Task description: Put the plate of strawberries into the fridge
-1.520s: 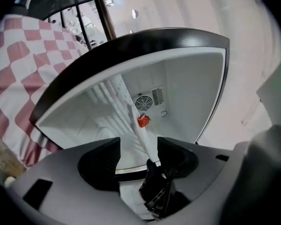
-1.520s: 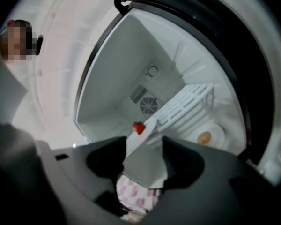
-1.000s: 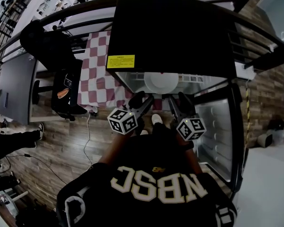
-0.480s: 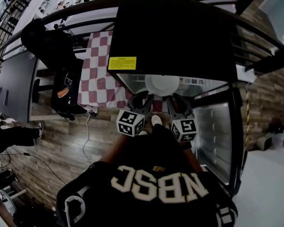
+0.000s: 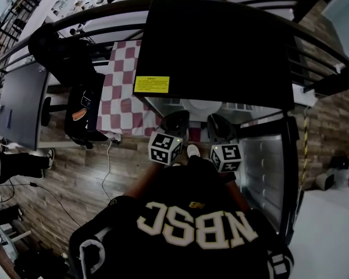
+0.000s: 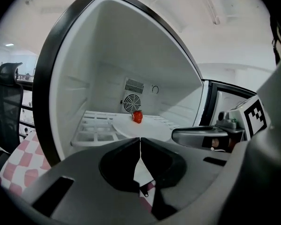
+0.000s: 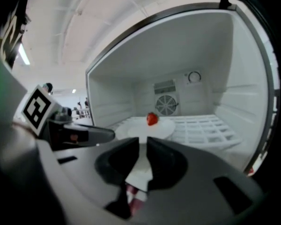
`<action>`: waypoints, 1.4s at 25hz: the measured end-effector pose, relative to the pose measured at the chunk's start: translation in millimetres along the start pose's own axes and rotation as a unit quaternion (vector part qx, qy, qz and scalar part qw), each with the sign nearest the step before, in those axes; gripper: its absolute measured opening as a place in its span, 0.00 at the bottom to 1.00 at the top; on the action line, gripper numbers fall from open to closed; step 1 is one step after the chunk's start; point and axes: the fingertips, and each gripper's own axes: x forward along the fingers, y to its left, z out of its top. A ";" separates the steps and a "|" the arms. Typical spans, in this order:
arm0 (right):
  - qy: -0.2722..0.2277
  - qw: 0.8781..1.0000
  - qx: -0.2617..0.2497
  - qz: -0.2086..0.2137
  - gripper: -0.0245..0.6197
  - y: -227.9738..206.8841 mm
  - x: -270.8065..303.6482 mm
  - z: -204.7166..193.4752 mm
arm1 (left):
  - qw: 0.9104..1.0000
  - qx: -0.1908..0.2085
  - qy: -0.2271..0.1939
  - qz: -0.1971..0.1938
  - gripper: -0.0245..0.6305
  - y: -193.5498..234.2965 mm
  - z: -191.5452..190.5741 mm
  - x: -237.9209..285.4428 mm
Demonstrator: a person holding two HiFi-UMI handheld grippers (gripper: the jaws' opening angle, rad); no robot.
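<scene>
White plate (image 6: 147,126) flat in fridge (image 6: 79,74); left tool (image 6: 140,143) just closed, right tool (image 7: 143,143) narrowing, empty.

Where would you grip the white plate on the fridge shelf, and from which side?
Probably by its near rim, coming in level through the open front. The plate lies flat on the wire shelf, so only its thin edge offers a pinch; the strawberry sits toward the back, and fridge walls block the sides.
</scene>
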 end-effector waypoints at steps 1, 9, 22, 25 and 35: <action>0.001 1.000 0.000 0.000 0.14 -1.1 3.0 0.8 | 1.000 -0.001 0.000 0.002 0.07 1.6 1.5 2.4; 0.010 1.000 -0.007 0.001 0.13 -11.4 22.4 14.5 | 1.000 -0.004 0.019 0.014 0.07 7.5 12.6 20.1; 0.017 1.000 -0.004 0.001 0.12 -16.2 46.9 22.0 | 0.999 -0.025 0.032 0.037 0.07 23.1 24.6 36.5; 0.015 1.000 -0.004 0.000 0.12 -11.8 44.5 22.3 | 0.999 -0.025 0.024 0.036 0.07 23.1 27.1 33.7; -0.022 1.000 -0.001 -0.015 0.08 17.0 3.8 32.6 | 0.999 -0.017 -0.035 0.015 0.06 1.2 40.4 -9.9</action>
